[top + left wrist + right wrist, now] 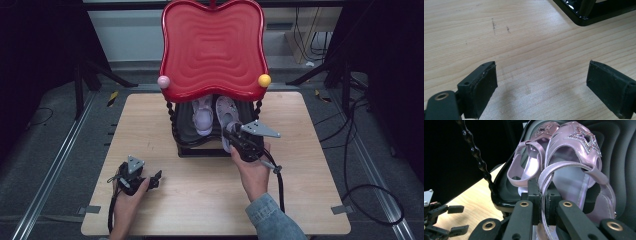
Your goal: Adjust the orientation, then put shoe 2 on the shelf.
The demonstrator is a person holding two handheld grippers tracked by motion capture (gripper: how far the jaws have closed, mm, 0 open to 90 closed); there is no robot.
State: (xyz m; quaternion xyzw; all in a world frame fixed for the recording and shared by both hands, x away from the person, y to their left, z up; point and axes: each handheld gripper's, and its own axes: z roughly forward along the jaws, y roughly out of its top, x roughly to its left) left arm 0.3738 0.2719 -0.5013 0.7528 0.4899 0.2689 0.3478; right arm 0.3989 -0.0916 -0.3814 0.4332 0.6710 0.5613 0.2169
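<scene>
Two lilac sandals with glittery stars lie on the black lower shelf [187, 131] of a stand. My right gripper [233, 132] reaches in from the front and is shut on the thin heel strap [544, 181] of the right sandal [226, 111] [574, 157]. The left sandal [202, 116] [527, 162] lies beside it, untouched. My left gripper [157, 179] [541, 85] rests low over the wooden table [524, 37] at the left, jaws wide apart with nothing between them. It also appears in the right gripper view as the far gripper [455, 218].
A red wavy tray [212, 47] forms the stand's top tier, overhanging the shelf, with a pink ball [163, 82] and a yellow ball [264, 80] at its front corners. Twisted black posts [477, 157] flank the shelf. The stand's black base [584, 17] lies ahead of the left gripper.
</scene>
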